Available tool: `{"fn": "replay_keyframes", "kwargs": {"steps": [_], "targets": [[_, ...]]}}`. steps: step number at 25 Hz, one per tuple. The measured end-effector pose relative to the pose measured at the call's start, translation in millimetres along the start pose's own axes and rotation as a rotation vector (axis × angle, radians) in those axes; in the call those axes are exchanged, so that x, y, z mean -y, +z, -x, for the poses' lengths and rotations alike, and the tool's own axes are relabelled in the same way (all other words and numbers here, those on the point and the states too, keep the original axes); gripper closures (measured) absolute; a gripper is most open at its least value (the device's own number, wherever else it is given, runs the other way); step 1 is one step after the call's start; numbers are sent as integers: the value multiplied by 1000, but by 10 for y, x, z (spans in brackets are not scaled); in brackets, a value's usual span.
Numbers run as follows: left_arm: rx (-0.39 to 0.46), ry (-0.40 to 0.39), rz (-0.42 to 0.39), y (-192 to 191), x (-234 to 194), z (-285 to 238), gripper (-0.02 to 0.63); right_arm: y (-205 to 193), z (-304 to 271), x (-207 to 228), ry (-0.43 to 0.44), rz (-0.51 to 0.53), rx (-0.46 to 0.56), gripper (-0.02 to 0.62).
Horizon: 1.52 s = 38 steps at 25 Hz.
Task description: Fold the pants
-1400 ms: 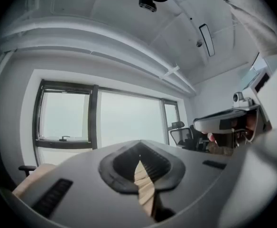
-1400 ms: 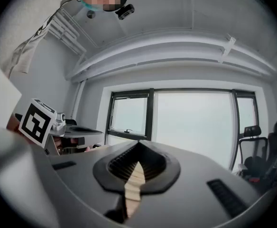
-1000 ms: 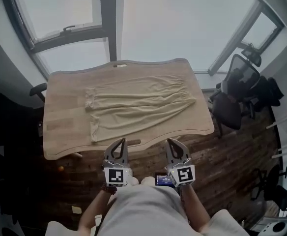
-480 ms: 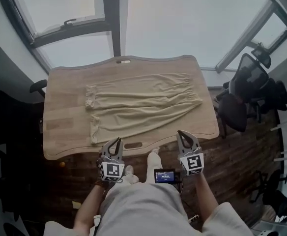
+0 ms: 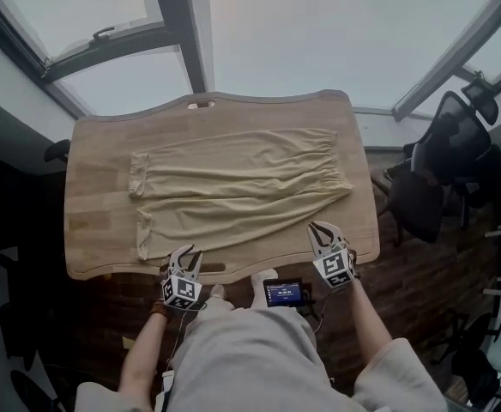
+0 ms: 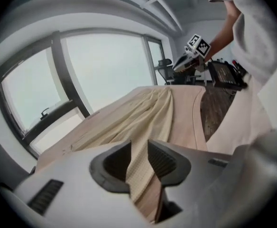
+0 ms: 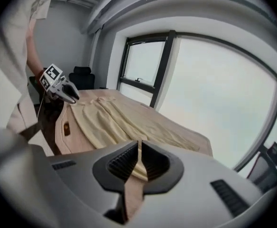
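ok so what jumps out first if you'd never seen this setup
Pale beige pants lie spread flat across a wooden table, waistband toward the right and leg cuffs toward the left in the head view, under big bright windows. At the table's near edge are two handheld tools: the left tool with jaws opening and nothing between them, the right tool shut and empty.

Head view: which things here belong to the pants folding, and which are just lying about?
Belongs: pants, table, left claw (jaws opening, nothing between them), right claw (shut, empty).
Lying about: office chair, small screen at the person's waist.
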<state>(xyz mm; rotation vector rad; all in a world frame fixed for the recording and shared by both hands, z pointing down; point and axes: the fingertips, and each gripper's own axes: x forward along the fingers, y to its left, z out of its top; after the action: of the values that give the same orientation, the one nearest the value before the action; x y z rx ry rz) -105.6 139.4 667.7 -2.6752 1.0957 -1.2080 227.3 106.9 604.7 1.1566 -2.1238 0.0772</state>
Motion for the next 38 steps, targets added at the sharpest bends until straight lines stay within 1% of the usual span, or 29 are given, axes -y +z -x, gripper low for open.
{"fn": "replay_keyframes", "kwargs": {"steps": [2, 5, 7, 8, 12, 14, 16, 18, 20, 22, 25, 30, 31, 34, 36, 38], "targets": [[-74, -19, -37, -133, 58, -134, 486, -256, -157, 127, 53, 47, -47, 586], [-184, -44, -114, -360, 147, -220, 476, -610, -367, 185, 153, 112, -110, 569], [-230, -42, -110, -442, 144, -293, 476, -755, -519, 203, 213, 165, -133, 549], [-246, -38, -96, -468, 129, -324, 474, -796, -603, 189, 242, 192, -139, 529], [-282, -45, -40, -561, 136, -429, 469, -895, -870, -68, 382, 286, -161, 505], [-297, -74, -54, -623, 211, -509, 467, -944, -954, -210, 447, 330, -177, 486], [-308, -118, -103, -653, 297, -570, 466, -992, -1008, -324, 493, 360, -194, 479], [-313, -156, -141, -653, 357, -616, 466, -1035, -1054, -375, 514, 368, -211, 474], [-321, -177, -138, -691, 391, -658, 466, -1097, -1091, -394, 530, 386, -237, 474], [-336, -194, -140, -756, 409, -682, 464, -1189, -1112, -428, 554, 428, -267, 474], [-360, -213, -175, -859, 398, -701, 462, -1330, -1153, -457, 564, 472, -302, 474], [-384, -234, -145, -979, 333, -737, 462, -1365, -1182, -483, 558, 455, -342, 479], [-381, -244, -138, -985, 332, -744, 463, -1361, -1176, -488, 561, 446, -347, 486], [-368, -272, -123, -988, 341, -744, 468, -1378, -1149, -532, 569, 423, -364, 550], [-370, -280, -120, -1001, 345, -737, 493, -1407, -1140, -567, 565, 412, -375, 587], [-377, -282, -129, -1025, 352, -721, 519, -1409, -1117, -595, 565, 386, -387, 591]]}}
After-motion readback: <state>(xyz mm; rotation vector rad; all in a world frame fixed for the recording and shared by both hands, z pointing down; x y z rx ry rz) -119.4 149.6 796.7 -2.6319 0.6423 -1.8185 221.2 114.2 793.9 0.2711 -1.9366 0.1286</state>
